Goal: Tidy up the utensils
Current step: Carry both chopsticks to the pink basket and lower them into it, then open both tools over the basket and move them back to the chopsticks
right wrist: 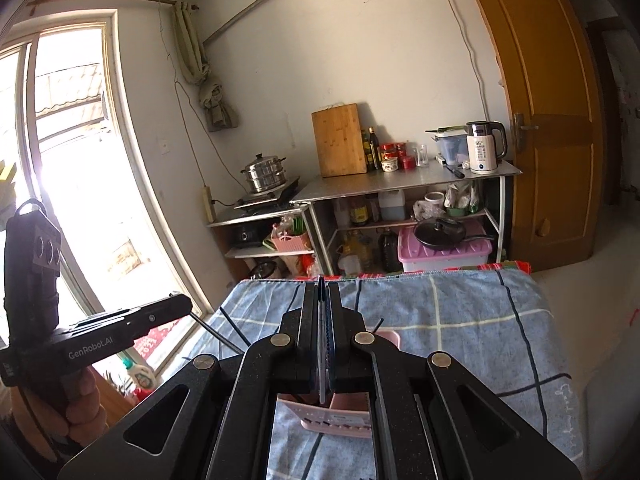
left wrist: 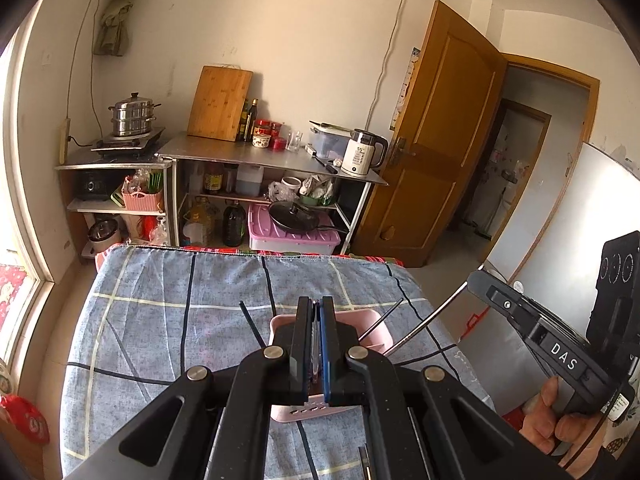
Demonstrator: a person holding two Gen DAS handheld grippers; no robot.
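Note:
A pink utensil holder [left wrist: 374,322] stands on the blue checked tablecloth [left wrist: 180,320], right under both grippers. Black chopsticks [left wrist: 251,326] lean out of it. My left gripper [left wrist: 317,308] is shut on a thin metal utensil [left wrist: 316,344] held upright above the holder. My right gripper [right wrist: 321,290] is shut on a thin flat metal utensil [right wrist: 322,360] above the holder [right wrist: 390,338]. In the left wrist view the right gripper's body [left wrist: 532,320] is at the right, with a metal rod [left wrist: 430,320] slanting from it toward the holder. In the right wrist view the left gripper's body [right wrist: 112,328] is at the left.
Beyond the table's far edge stand steel shelves [left wrist: 272,156] with a cutting board [left wrist: 220,102], a kettle [left wrist: 362,154], a steamer pot [left wrist: 132,116], bottles and a pink box [left wrist: 288,236]. A wooden door [left wrist: 432,136] stands open at the right. A window [right wrist: 72,160] is at the left.

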